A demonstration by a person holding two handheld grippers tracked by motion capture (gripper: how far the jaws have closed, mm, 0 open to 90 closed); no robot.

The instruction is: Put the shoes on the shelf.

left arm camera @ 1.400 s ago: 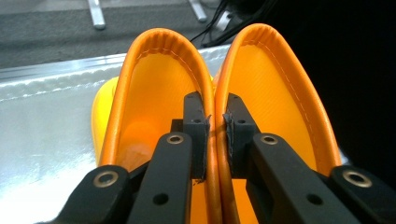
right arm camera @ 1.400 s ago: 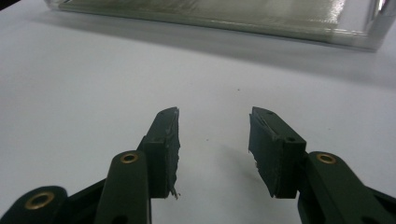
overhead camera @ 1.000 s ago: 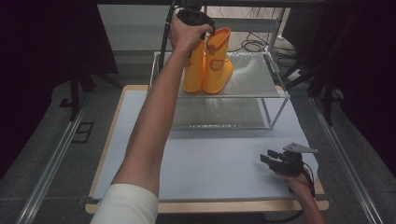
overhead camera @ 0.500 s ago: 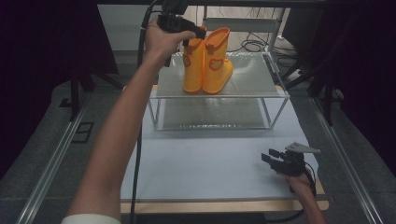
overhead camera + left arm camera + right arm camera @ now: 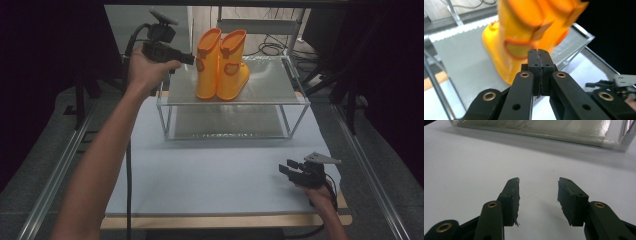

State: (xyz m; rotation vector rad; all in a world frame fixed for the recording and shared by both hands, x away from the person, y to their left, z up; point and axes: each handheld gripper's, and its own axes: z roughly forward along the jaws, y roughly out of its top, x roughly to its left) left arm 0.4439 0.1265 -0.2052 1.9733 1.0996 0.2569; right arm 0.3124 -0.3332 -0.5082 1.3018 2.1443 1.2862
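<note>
Orange rubber boots (image 5: 221, 65) stand paired on the metal rack's top shelf (image 5: 270, 85); the left gripper (image 5: 189, 58) has swung off their tops to their side, jaws just closed on nothing. That looks like release done, while the right gripper (image 5: 284, 169) rests on the white table (image 5: 210, 175), jaws apart.

Two black hand-held grippers, left gripper (image 5: 192, 59) and right gripper (image 5: 284, 168), built of flat matt-black link arms with brass-ringed pivot holes and smaller plain screw holes. Blocky black fingertips (image 5: 511, 195) faced with dark pads, frayed and ragged along the edges. Grey three-cornered plate (image 5: 321, 158) atop the right one, a dark plate atop the left. Black cable (image 5: 128, 175) trailing from the left, another from the right. Forearms bare, no sleeves in sight.
</note>
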